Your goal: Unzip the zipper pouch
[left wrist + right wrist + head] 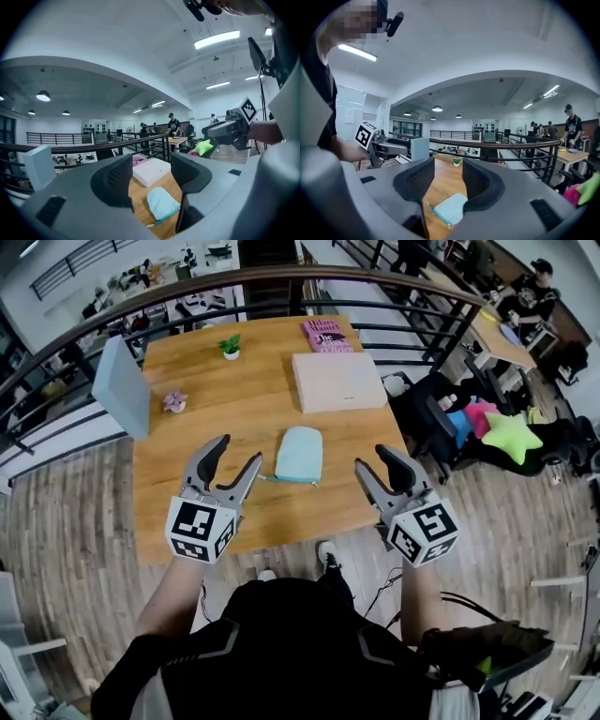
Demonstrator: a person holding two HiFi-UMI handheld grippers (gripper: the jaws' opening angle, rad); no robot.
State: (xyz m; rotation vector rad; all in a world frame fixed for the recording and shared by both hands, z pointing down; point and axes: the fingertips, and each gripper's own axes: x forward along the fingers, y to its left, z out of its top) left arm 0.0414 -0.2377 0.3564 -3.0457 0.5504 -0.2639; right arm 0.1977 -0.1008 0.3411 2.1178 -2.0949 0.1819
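Observation:
A light blue zipper pouch (300, 454) lies flat on the wooden table (178, 502) near its front edge, with its zipper side and a small pull tab toward me. My left gripper (237, 454) hovers just left of it, jaws apart with nothing between them. My right gripper (371, 461) hovers at the pouch's right, also open and holding nothing. In the left gripper view the pouch (161, 202) shows low between the fingers (117, 180), lying further off on the table. In the right gripper view the pouch (450, 208) likewise lies ahead, below the gap.
A pale box (337, 381) and a pink book (326, 336) lie at the table's far right. A small green plant (231, 347) and a pink flower pot (174, 401) stand further left. A grey-blue panel (122, 385) stands at the left edge. A curved railing (281, 277) runs behind.

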